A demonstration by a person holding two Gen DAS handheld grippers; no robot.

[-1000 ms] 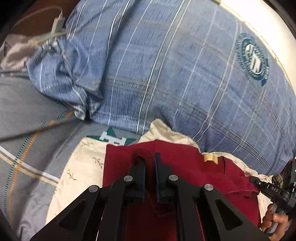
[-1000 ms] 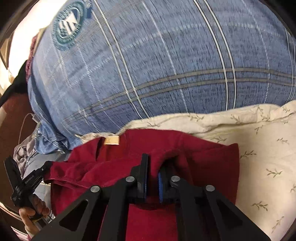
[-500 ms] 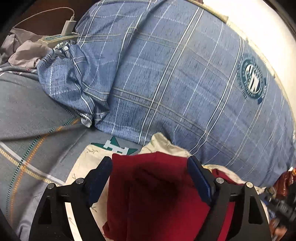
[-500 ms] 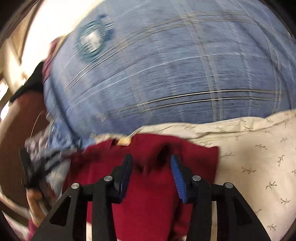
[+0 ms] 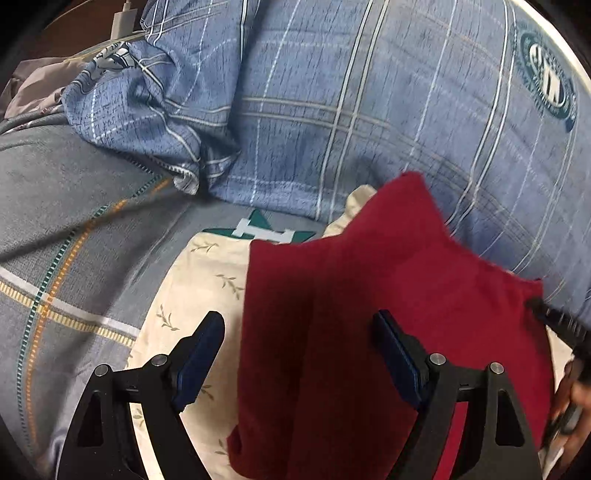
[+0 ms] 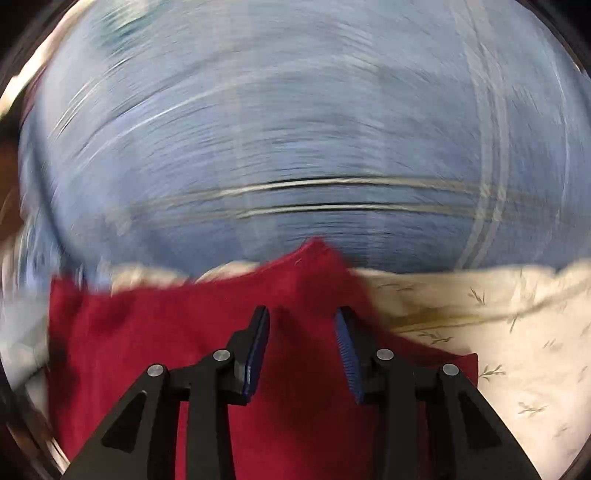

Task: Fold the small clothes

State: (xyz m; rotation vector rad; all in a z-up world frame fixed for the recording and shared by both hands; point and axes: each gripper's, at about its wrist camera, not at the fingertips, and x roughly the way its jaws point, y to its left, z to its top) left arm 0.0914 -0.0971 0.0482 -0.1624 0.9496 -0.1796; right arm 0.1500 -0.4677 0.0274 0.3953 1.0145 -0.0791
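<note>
The left gripper stands with its jaws spread wide, released and holding nothing. The red garment lies on the cream leaf-print cloth. The right finger, with its blue pad, sits over the red fabric, while the left finger hangs over the cream cloth just beside the garment's left edge. One corner of the garment rises to a peak in front of the blue plaid pillow, which fills the upper part of the left wrist view and carries a round teal emblem near its right side. To the left lies a grey striped bedsheet, and a white charger shows at the top edge.

The right gripper is also released — its jaws are parted, less widely than the left's, with the red garment beneath and between them. The right wrist view is heavily blurred; the pillow is a smeared blue mass, and the cream cloth extends to the right of the garment. Whether either finger touches the fabric cannot be told.
</note>
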